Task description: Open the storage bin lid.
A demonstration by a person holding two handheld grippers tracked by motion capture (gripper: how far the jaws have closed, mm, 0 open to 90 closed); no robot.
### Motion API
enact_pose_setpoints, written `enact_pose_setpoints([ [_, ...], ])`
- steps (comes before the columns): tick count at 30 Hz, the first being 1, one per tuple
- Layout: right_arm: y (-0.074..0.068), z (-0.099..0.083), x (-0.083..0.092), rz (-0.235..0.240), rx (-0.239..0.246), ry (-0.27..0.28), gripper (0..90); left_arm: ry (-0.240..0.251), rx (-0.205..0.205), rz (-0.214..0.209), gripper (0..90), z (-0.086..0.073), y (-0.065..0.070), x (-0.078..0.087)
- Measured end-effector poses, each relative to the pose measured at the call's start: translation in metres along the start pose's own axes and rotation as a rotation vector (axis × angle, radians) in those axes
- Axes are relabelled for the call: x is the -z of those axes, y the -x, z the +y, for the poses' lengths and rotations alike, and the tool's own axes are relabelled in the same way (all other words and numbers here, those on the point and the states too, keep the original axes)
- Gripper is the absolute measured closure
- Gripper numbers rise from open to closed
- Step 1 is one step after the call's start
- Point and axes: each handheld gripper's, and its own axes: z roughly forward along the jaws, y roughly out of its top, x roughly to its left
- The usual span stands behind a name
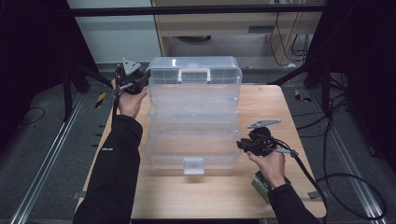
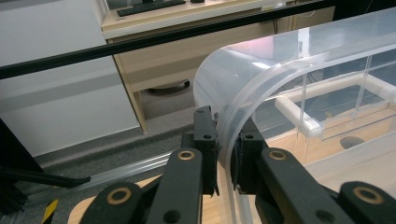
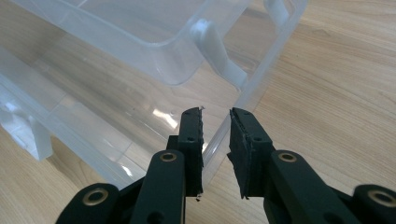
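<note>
1. The clear plastic organizer box [image 1: 194, 112] lay open on the wooden table [image 1: 285, 112].
2. It looked light, rigid, slick; thin rims suited pinching.
3. The left gripper [image 2: 227, 140] clamped the lid rim; the right gripper [image 3: 215, 140] straddled the base wall, unclenched.

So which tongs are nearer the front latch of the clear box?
Right. The right tongs sit at the box's near right corner, close to the front latch; the left tongs grip the far left corner.

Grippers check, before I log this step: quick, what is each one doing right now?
Left gripper: shut on the rim of the clear plastic organiser box.
Right gripper: jaws straddle the box's edge, a gap showing; grip cannot be told.
</note>
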Motion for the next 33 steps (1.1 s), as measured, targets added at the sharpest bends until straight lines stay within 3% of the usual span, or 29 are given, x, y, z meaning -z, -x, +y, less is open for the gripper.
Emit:
enact_pose_setpoints([
  [10, -0.001, -0.001, 0.0, 0.0, 0.023, 0.006, 74.3, -0.012, 0.01, 0.0, 82.8, 0.002, -0.003, -0.014],
  [20, 0.002, -0.002, 0.0, 0.015, 0.013, 0.014, 73.9, -0.016, 0.047, 0.002, 83.7, 0.001, -0.007, -0.032],
  [33, 0.002, -0.002, 0.0, 0.019, 0.01, 0.013, 73.8, -0.035, 0.059, -0.01, 83.9, 0.001, -0.01, -0.047],
])
